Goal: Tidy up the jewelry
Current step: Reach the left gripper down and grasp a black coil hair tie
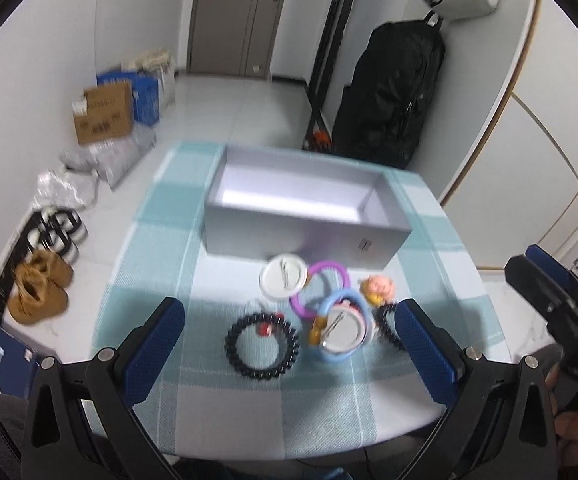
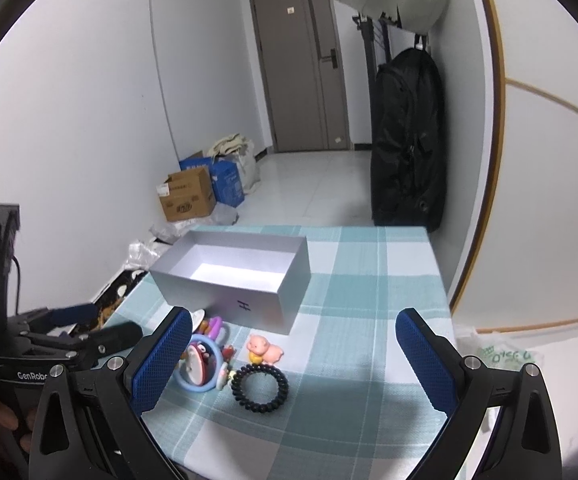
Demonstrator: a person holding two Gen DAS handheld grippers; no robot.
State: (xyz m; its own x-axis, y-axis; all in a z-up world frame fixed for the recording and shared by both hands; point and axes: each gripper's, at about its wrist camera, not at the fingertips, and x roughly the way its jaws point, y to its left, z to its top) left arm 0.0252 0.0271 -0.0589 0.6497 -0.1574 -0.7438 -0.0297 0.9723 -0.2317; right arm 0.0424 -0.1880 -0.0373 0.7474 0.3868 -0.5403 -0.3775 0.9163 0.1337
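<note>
Left wrist view: the left gripper [image 1: 289, 344] is spread wide and holds nothing. Between its fingers lie a black coil band [image 1: 262, 345], a blue ring [image 1: 339, 328] and a purple ring [image 1: 321, 289]. Beyond them stands the gray box [image 1: 305, 216], long axis crosswise.

Right wrist view: the right gripper [image 2: 293, 364] is wide open and empty above the checked cloth [image 2: 369, 320]. A pink pig figure [image 2: 265, 350] lies near the box.

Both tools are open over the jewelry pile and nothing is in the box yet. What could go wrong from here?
1. The blue ring, purple ring and a round badge overlap; grabbing one may drag the others along.
2. The right tool hangs beside the left tool over this small cluster; they could collide.
3. The pig figurine sits close to the grey box and might get knocked.
</note>
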